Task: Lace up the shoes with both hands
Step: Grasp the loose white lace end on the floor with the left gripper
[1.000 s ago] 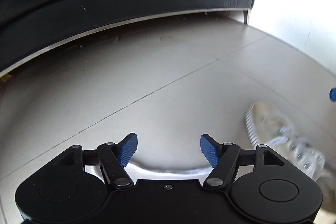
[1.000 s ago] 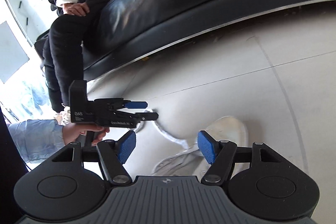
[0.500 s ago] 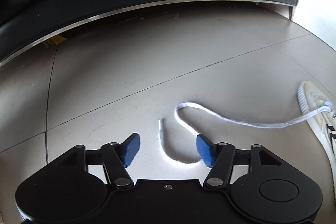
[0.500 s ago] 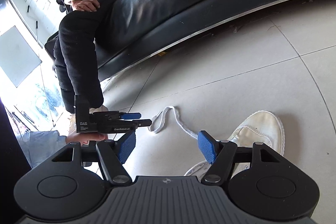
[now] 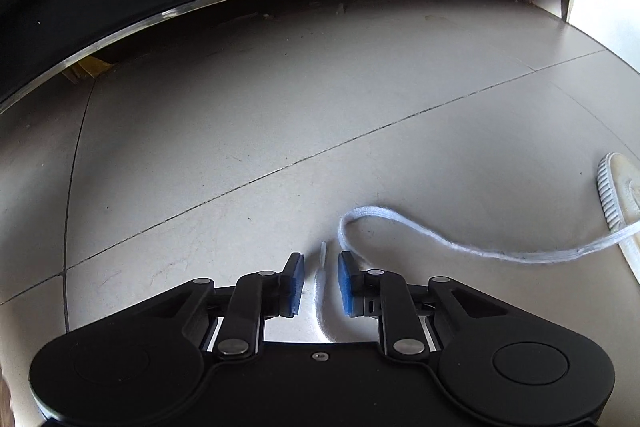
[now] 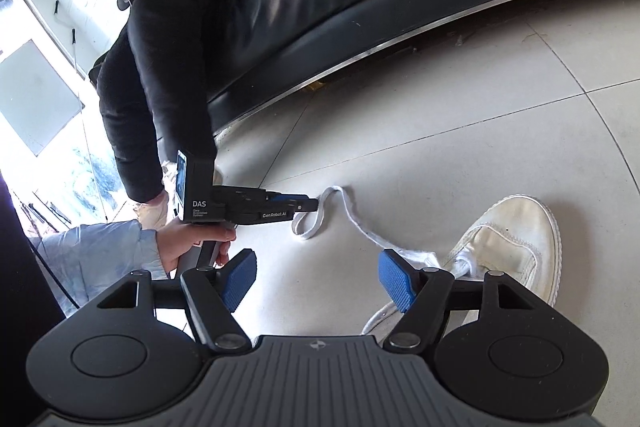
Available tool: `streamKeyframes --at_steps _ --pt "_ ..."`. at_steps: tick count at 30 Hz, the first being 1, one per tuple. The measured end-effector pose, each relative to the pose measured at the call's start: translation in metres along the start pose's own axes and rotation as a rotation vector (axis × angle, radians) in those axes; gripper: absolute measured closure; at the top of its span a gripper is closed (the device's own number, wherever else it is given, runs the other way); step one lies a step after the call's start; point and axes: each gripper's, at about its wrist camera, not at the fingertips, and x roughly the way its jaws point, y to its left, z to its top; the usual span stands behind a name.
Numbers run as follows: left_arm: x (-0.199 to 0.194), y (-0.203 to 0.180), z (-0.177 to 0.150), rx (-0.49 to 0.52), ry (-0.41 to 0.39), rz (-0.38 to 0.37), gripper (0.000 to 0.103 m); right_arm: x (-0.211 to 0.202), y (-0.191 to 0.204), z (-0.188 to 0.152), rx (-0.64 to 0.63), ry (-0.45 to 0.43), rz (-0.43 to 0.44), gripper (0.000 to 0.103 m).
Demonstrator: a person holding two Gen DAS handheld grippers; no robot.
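At the bottom centre of the left wrist view, the left gripper (image 5: 321,281) is closing its fingers (image 5: 295,283) on the free end of the white shoelace (image 5: 460,247). That end lies between the pads along their line, but a gap still shows on each side. The lace then curls up and trails right to the white shoe (image 6: 516,247) at the right edge. The right gripper (image 6: 318,281) is released and empty, nearer the shoe.

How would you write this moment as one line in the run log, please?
left hand-held gripper: closing around lace end, not yet pinched | right hand-held gripper: open, empty | shoe: on floor
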Motion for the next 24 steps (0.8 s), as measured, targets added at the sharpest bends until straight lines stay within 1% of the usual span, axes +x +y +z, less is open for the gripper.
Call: streamKeyframes --at_steps 1,2,5,8,10,12,15,18,21,24 --pt "0.0 -0.001 -0.001 0.009 0.001 -0.008 0.099 0.002 0.0 0.0 0.002 0.009 0.0 0.032" --pt "-0.001 -0.002 -0.001 0.014 0.005 -0.012 0.102 0.003 0.001 -0.001 0.003 0.012 -0.002 0.032" --pt "-0.003 -0.003 -0.001 0.028 0.017 -0.012 0.103 0.005 0.001 -0.004 0.007 0.024 0.004 0.032" --pt "-0.005 0.001 -0.001 0.022 0.036 -0.033 0.103 0.011 0.003 -0.008 0.004 0.046 0.012 0.032" --pt "-0.013 -0.003 -0.002 0.057 0.017 -0.035 0.103 0.014 0.005 -0.01 -0.003 0.057 0.014 0.032" --pt "-0.024 -0.007 -0.001 0.073 0.001 -0.054 0.103 0.016 0.006 -0.012 -0.002 0.061 0.021 0.032" --pt "-0.048 -0.02 0.004 0.109 -0.052 -0.116 0.103 0.019 0.006 -0.015 0.006 0.067 0.028 0.032" --pt "-0.07 -0.041 0.01 0.193 -0.087 -0.191 0.103 0.02 0.006 -0.018 0.011 0.074 0.022 0.032" --pt "-0.088 -0.064 0.015 0.266 -0.098 -0.295 0.103 0.02 0.005 -0.021 0.022 0.076 0.017 0.032" --pt "-0.094 -0.085 0.016 0.359 -0.083 -0.384 0.103 0.02 0.005 -0.023 0.033 0.081 0.007 0.032"
